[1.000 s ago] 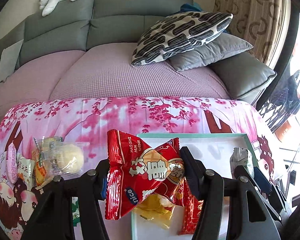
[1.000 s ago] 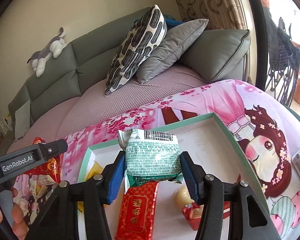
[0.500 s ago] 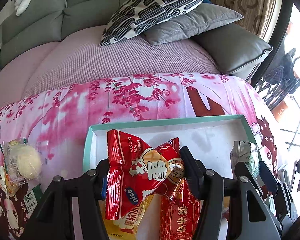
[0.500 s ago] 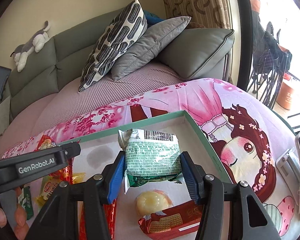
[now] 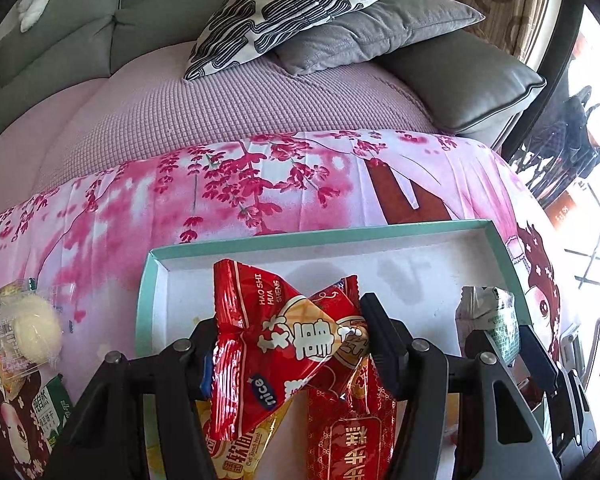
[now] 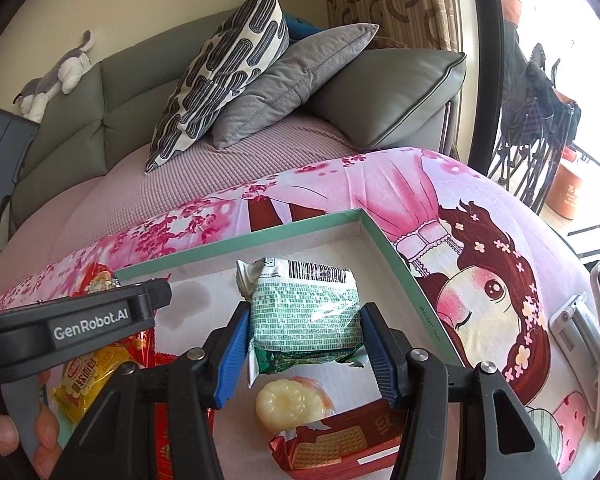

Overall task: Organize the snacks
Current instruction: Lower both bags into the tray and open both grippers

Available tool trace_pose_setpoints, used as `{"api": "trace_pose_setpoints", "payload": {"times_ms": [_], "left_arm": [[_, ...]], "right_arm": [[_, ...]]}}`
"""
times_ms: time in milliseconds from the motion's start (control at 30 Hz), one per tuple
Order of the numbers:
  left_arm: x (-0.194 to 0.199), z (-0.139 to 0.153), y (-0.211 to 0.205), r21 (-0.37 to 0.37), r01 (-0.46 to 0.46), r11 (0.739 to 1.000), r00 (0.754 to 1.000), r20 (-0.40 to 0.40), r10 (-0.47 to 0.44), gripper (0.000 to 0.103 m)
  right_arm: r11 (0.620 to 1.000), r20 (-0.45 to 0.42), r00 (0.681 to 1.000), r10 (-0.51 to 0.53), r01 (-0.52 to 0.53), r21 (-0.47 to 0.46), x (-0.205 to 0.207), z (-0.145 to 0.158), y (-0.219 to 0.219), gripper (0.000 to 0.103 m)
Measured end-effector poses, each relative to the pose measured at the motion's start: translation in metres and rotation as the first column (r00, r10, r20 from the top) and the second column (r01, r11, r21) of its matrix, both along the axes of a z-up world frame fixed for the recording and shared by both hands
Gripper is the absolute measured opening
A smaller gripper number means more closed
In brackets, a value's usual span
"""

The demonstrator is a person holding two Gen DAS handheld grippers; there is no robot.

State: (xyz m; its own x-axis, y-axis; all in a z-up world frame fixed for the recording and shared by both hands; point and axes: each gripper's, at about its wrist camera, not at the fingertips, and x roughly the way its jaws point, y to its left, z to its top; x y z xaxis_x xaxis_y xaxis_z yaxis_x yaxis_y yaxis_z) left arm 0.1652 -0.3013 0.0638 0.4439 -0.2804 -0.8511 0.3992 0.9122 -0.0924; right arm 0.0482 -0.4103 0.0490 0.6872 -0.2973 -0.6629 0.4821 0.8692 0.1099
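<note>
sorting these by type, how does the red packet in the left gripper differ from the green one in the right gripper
The red packet is glossy, crumpled and twisted; the green packet is a neat, flat-sided block. The red one bears large white characters; the green one has a fine pattern and a barcode. Both are sealed snacks clamped above the tray.

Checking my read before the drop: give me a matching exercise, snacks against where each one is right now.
1. red peanut packet
2. green packet
3. red wafer pack
4. round pastry in clear wrap

A. on the cloth, outside the tray
B. clamped in right gripper
C. lying in the tray
D. clamped in left gripper

Pairs: 1-D, 2-B, 3-C, 4-A
</note>
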Motion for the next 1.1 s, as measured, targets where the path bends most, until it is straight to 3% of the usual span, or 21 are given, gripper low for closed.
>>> {"api": "trace_pose_setpoints", "payload": {"times_ms": [367, 567, 1100], "left_arm": [[-0.006, 0.005, 0.004, -0.010, 0.005, 1.000, 1.000, -0.008, -0.005, 0.069], [-0.010, 0.014, 0.008, -0.040, 0.002, 0.999, 1.000, 0.017, -0.001, 0.084], [-0.035, 0.025, 0.073, -0.038, -0.125, 0.991, 0.989, 0.069, 0.128, 0.085]], "right_arm": [[1.000, -0.009, 1.000, 0.010, -0.010, -0.015, 0.002, 0.004, 0.005, 0.059], [0.999, -0.025, 1.000, 0.019, -0.019, -0.035, 0.003, 0.007, 0.008, 0.061], [1.000, -0.069, 0.998, 0.016, -0.016, -0.004, -0.010, 0.017, 0.013, 0.061]]}}
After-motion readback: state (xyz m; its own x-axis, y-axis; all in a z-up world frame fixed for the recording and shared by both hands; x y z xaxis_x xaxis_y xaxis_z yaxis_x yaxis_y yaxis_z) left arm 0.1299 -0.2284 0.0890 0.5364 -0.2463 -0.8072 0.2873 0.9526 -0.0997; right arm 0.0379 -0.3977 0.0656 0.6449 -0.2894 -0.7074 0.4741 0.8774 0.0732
